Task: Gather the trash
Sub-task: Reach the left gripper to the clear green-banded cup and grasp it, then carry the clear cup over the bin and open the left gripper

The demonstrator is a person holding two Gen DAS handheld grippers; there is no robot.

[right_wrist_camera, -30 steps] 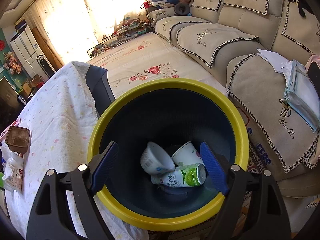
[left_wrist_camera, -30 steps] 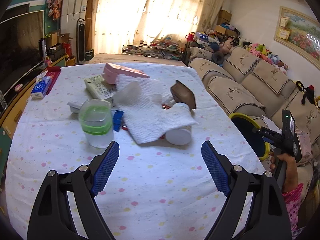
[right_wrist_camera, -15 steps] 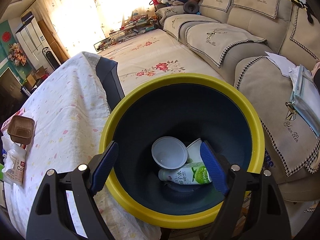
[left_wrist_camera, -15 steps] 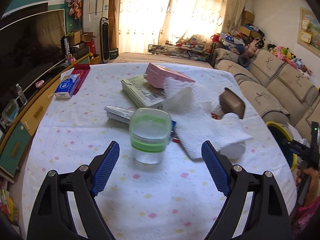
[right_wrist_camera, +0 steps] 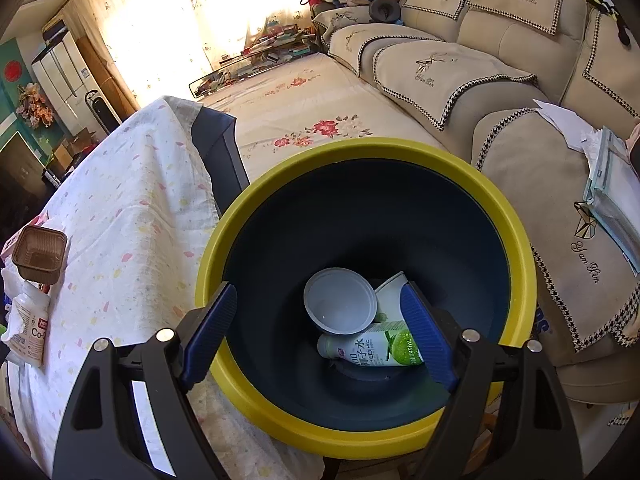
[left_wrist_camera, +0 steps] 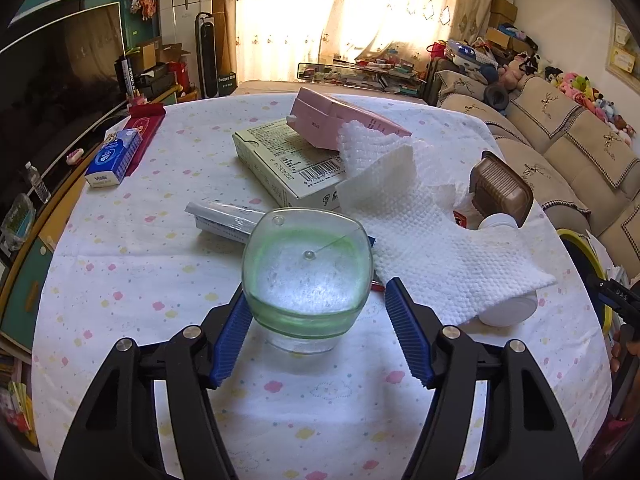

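Observation:
In the left wrist view, a clear plastic cup with a green band [left_wrist_camera: 306, 276] stands upright on the spotted tablecloth [left_wrist_camera: 132, 276]. My left gripper [left_wrist_camera: 316, 312] is open, its jaws on either side of the cup. The left pad [left_wrist_camera: 234, 328] looks close to the cup's wall; the right pad is apart from it. In the right wrist view, my right gripper [right_wrist_camera: 316, 320] is open and empty above a yellow-rimmed dark bin [right_wrist_camera: 224, 256]. In the bin lie a white cup [right_wrist_camera: 340, 306], a paper cup [right_wrist_camera: 390, 288] and a green-label bottle [right_wrist_camera: 372, 350].
On the table behind the cup lie a white paper towel [left_wrist_camera: 432, 236], a white bottle [left_wrist_camera: 508, 308], a brown tray [left_wrist_camera: 502, 192], a cream box [left_wrist_camera: 280, 160], a pink box [left_wrist_camera: 340, 122], a tube [left_wrist_camera: 224, 216] and a blue tissue pack [left_wrist_camera: 114, 158]. The sofa [right_wrist_camera: 460, 68] stands beyond the bin.
My left gripper has moved forward to the green-banded cup, which now sits between its jaws. The right gripper has shifted slightly over the bin; the white cup there has settled.

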